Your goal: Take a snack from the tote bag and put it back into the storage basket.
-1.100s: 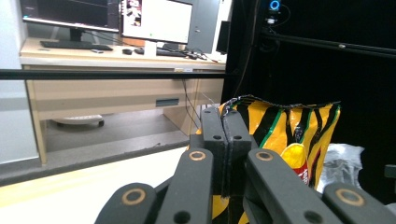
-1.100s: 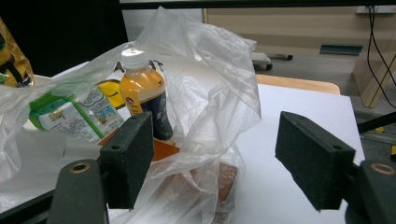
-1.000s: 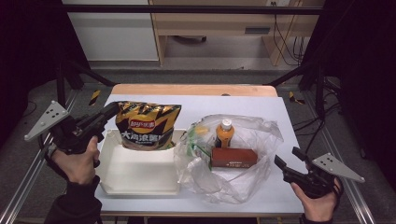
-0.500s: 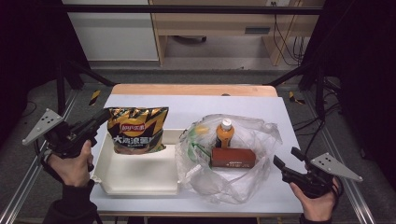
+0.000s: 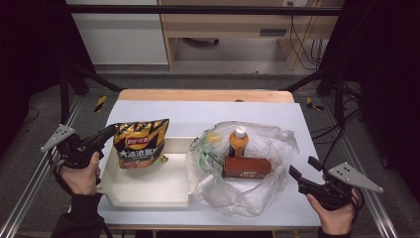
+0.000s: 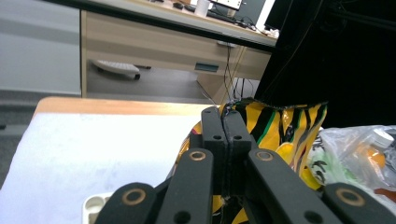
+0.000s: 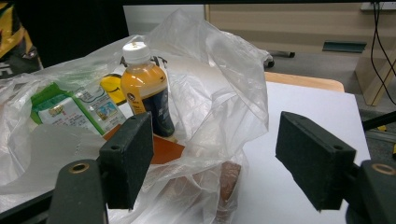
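I count one crisp bag point(image 5: 141, 144), one white tray point(image 5: 148, 183), one clear plastic bag point(image 5: 247, 168) and, inside it, one orange drink bottle point(image 5: 238, 143), one brown box point(image 5: 246, 167) and one green-and-white packet point(image 7: 70, 109). The pale worktop point(image 5: 208, 111) stands on a grey floor, a wooden desk beyond. My left tongs point(image 6: 225, 135) are clamped on the crisp bag's left edge, holding it upright over the tray's far-left part. My right tongs point(image 7: 215, 158) gape wide, near right of the plastic bag.
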